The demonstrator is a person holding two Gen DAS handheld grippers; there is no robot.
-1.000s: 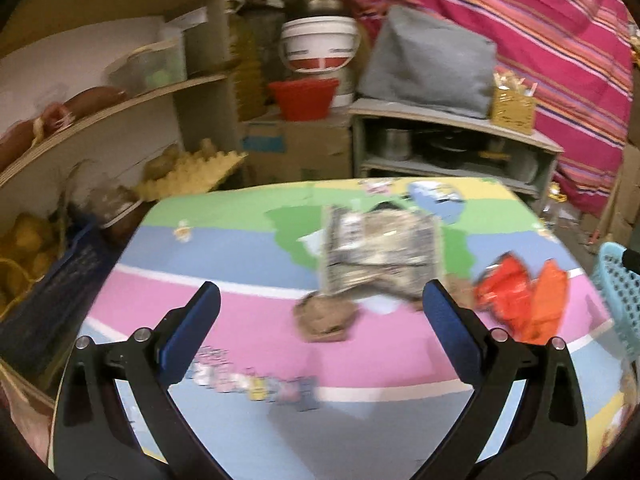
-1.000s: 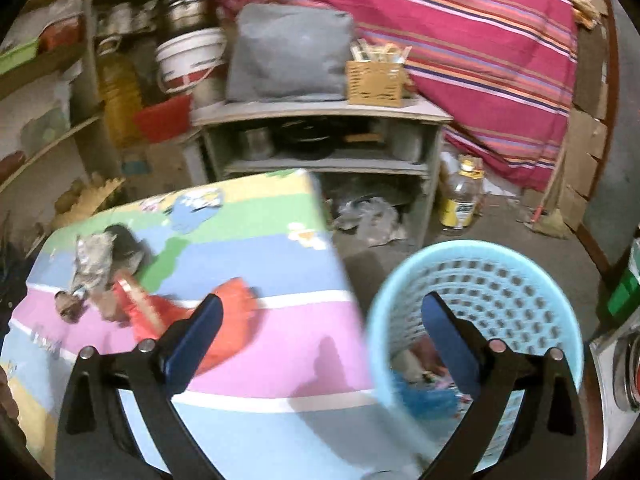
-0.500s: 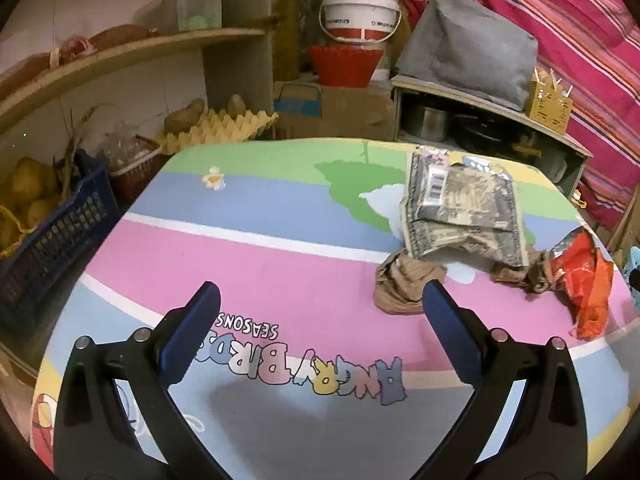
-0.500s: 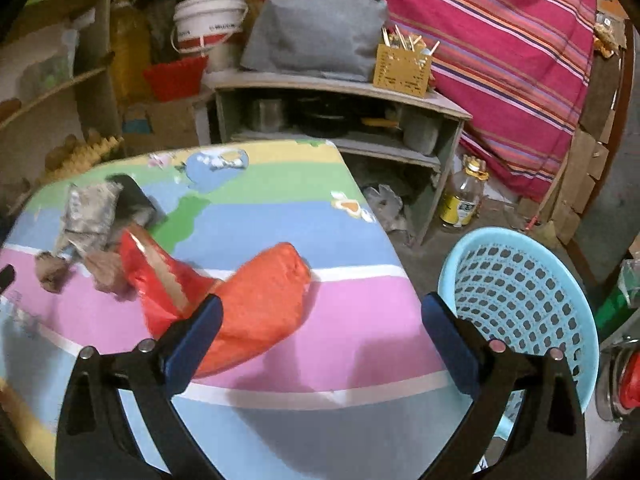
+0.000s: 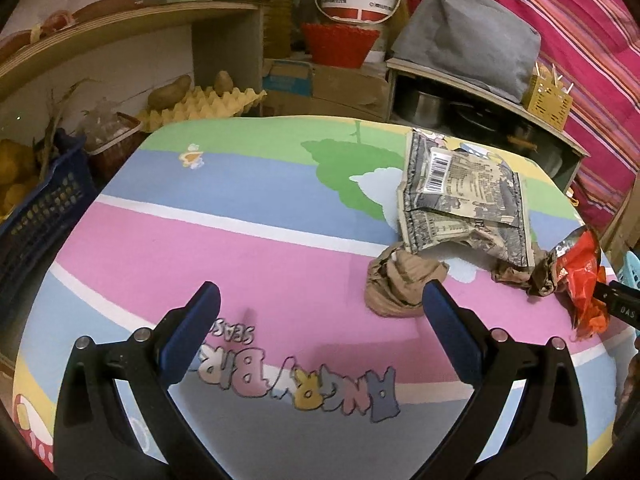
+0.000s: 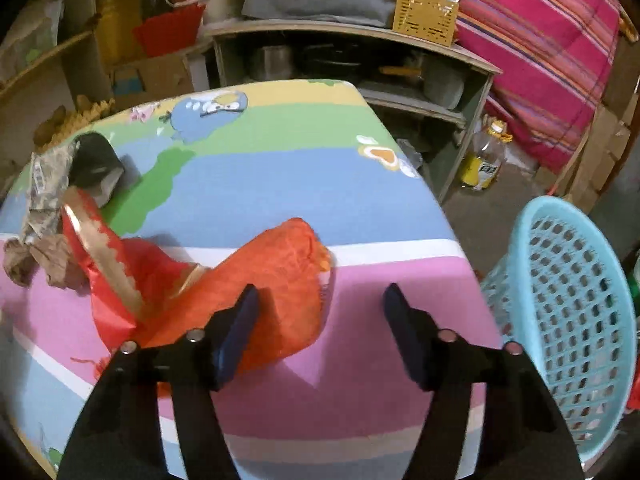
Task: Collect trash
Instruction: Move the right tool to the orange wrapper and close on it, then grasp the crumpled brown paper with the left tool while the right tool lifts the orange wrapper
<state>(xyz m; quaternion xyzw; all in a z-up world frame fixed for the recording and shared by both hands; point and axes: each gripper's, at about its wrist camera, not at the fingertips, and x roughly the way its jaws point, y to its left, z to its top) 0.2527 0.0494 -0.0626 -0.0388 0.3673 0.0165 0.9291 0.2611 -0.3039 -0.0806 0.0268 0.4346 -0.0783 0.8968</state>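
My left gripper [image 5: 320, 300] is open and empty above the colourful table [image 5: 240, 240]. A crumpled brown paper ball [image 5: 400, 284] lies just beyond its right finger. A flattened grey printed wrapper [image 5: 460, 196] lies behind it, and a second brown scrap [image 5: 516, 272] beside it. A red-orange wrapper [image 5: 584, 280] lies at the table's right edge. My right gripper [image 6: 320, 300] is open and empty, low over the table; its left finger is against the red-orange wrapper [image 6: 272, 280]. A light blue mesh basket [image 6: 568, 300] stands off the table to the right.
A black object [image 6: 94, 160] sits by the grey wrapper [image 6: 44, 184]. Shelves with an egg tray [image 5: 200, 104] and a blue crate [image 5: 36, 212] stand left. A low shelf unit [image 6: 360, 60] and a bottle [image 6: 484, 156] on the floor lie behind the table.
My right gripper has swung from over the basket to the table and come down beside the red-orange wrapper. My left gripper has pulled back and left, away from the grey wrapper.
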